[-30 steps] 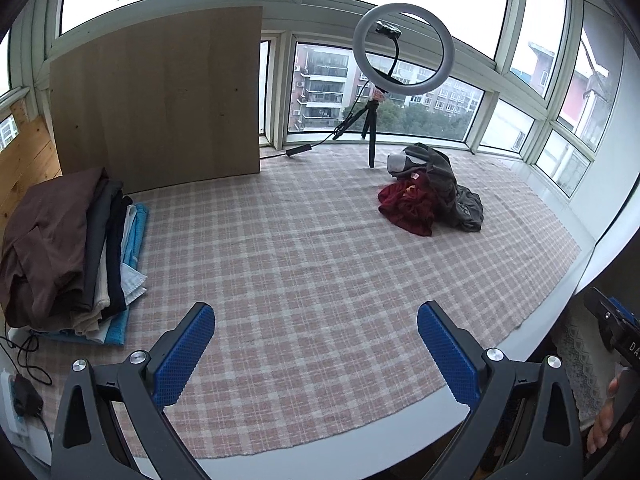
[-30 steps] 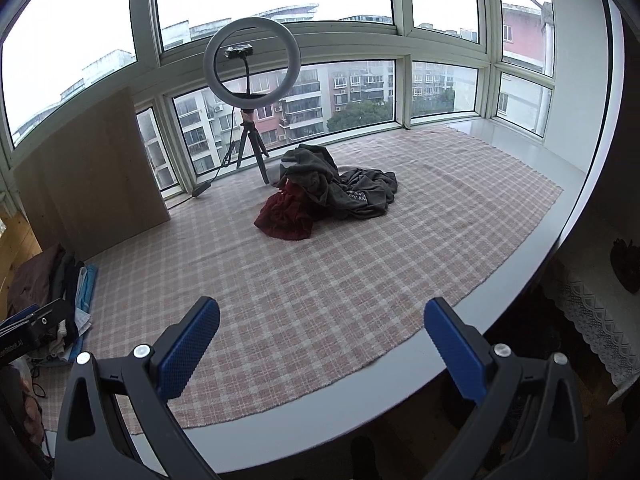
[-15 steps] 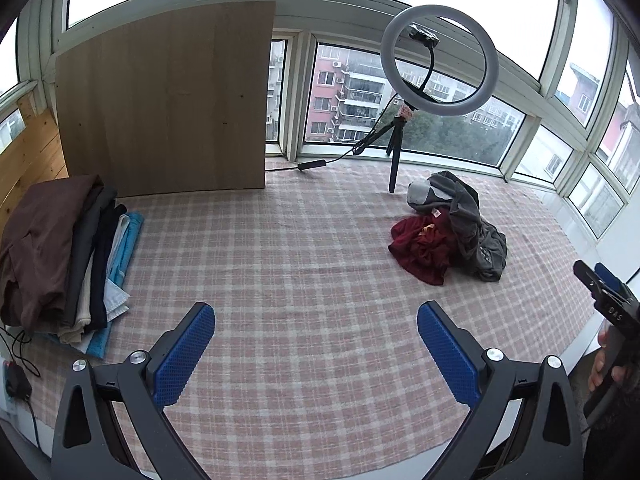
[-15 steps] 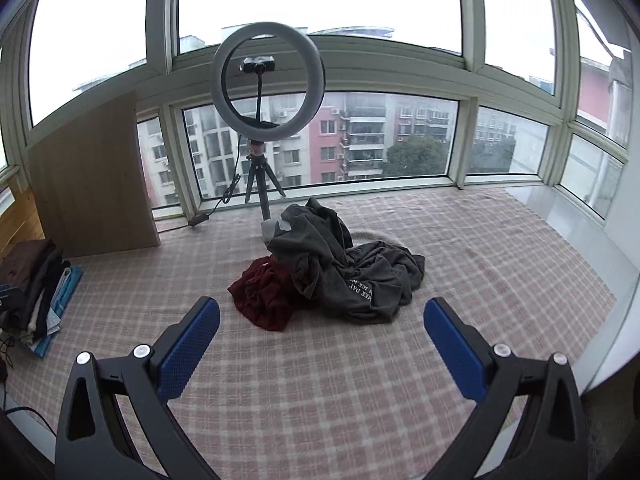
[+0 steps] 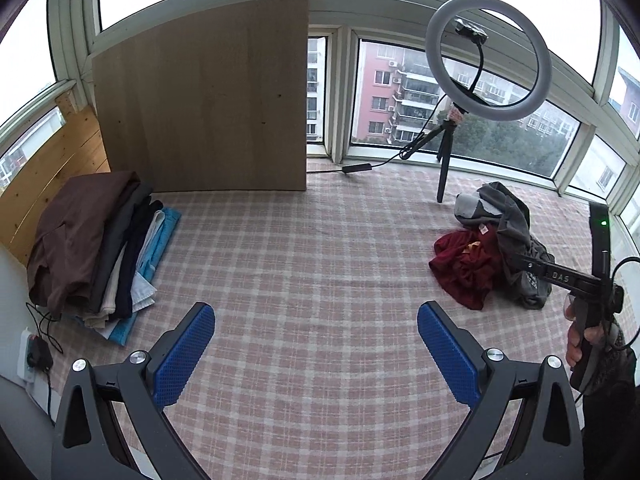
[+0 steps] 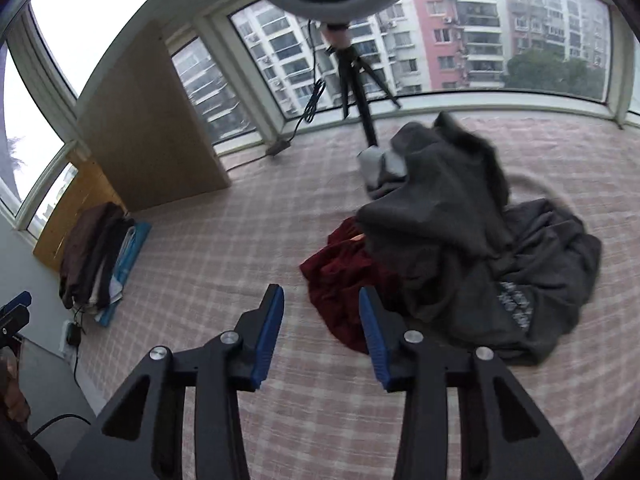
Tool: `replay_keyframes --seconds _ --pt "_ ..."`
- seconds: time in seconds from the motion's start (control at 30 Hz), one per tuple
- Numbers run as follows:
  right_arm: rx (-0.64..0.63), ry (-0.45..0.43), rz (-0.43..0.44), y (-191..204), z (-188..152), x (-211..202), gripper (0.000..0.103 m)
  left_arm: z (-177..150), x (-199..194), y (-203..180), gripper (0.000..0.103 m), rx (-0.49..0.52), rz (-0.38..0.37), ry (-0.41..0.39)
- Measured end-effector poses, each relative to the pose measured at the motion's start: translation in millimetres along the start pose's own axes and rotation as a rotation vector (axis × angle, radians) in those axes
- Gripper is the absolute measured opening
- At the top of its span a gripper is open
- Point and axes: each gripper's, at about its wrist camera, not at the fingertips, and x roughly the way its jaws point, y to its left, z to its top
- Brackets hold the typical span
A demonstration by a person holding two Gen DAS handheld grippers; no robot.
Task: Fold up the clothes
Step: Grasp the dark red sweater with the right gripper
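A crumpled dark red garment (image 6: 344,280) lies on the checked cloth (image 6: 224,256) under a heap of dark grey clothes (image 6: 472,248). My right gripper (image 6: 321,304) hovers just in front of the red garment's near edge, its jaws partly closed with a gap and nothing between them. The same pile shows at the right in the left wrist view, red garment (image 5: 460,268) and grey clothes (image 5: 516,240). My left gripper (image 5: 314,328) is wide open and empty above bare cloth. The right gripper's body (image 5: 560,276) reaches over the pile.
A stack of folded clothes (image 5: 92,248) sits at the far left by a wooden board (image 5: 200,100). A ring light on a tripod (image 5: 486,56) stands behind the pile, its cable trailing left. A power strip (image 5: 34,356) lies near the left edge.
My right gripper has moved forward and down toward the red garment and its jaws have narrowed. My left gripper has moved forward over the cloth and stayed wide open.
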Motion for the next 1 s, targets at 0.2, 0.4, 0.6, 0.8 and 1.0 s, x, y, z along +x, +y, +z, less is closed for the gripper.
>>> replay_keyframes --seconds 0.2,0.4,0.6,0.8,1.0 --pt "-0.024 0.000 -0.208 -23 21 36 0.039 -3 7 12 0.102 -0.052 0.052 0.014" --pt "-0.017 0.046 -0.225 -52 42 50 0.043 -5 22 15 0.102 -0.110 0.030 0.039" --pt "-0.193 0.087 -0.319 -21 37 80 0.072 -7 28 7 0.102 -0.091 0.012 0.057" --pt "-0.223 0.108 -0.305 -21 36 77 0.018 -12 19 16 0.102 -0.083 0.020 0.043" --pt "-0.018 0.042 -0.026 -27 44 -6 0.007 -14 15 38 0.102 -0.098 0.003 0.035"
